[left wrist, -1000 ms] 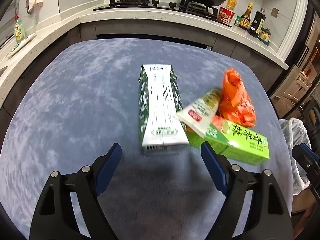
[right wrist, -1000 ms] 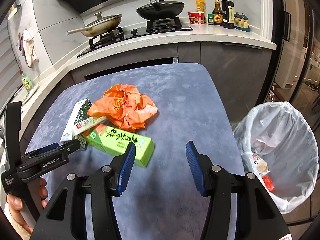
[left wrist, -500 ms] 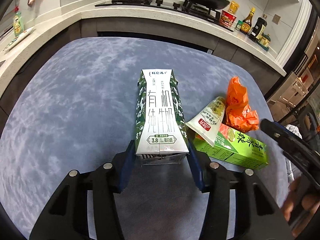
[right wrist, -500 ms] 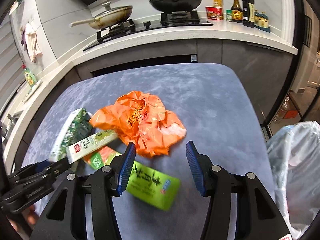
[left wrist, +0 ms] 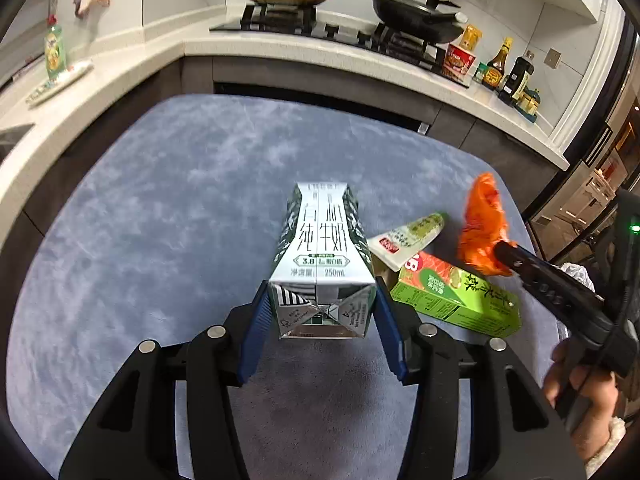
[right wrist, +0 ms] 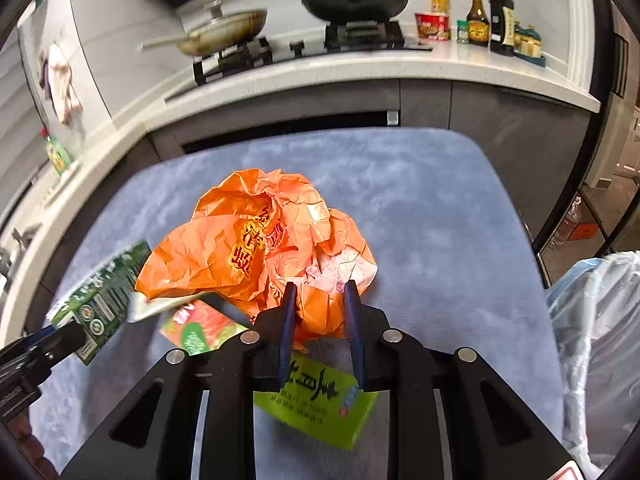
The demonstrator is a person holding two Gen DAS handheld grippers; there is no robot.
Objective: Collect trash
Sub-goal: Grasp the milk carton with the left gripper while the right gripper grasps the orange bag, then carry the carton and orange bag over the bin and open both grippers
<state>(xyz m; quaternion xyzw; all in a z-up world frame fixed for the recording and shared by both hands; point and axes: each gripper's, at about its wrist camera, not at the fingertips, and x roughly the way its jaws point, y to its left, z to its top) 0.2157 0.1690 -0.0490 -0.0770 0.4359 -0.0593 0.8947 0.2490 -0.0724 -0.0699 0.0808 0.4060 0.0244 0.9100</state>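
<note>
On the blue-grey bench point(left wrist: 160, 208) the trash lies in a loose cluster; the left claw point(left wrist: 322, 322) has its blue pads pressed against both sides of the milk carton point(left wrist: 324, 248), which lies on its side with its folded base toward the camera and its printed face up; at about 2 o'clock from the carton a white-and-green tube-like wrapper point(left wrist: 406, 236) rests just beside it, its near end on top of the green box point(left wrist: 456, 296), which lies flat at 3 o'clock from the carton. Over at the right, the right claw point(right wrist: 320, 320) is closed on the near edge of the crumpled orange bag point(right wrist: 260, 248), a fold of it pinched between the narrow blue fingers point(right wrist: 286, 320); the bag bulges out toward 12 o'clock from the claw and overlaps the far end of the green box, whose near end shows under the claw at 6 o'clock; whether the bag is off the bench I cannot tell. At 3 o'clock in the right wrist view a bin lined with a pale plastic bag point(right wrist: 596, 340) stands past the bench edge. Behind, at 12 o'clock, a stove point(right wrist: 304, 44) carries two pans, with sauce bottles point(right wrist: 490, 16) at its right.
</note>
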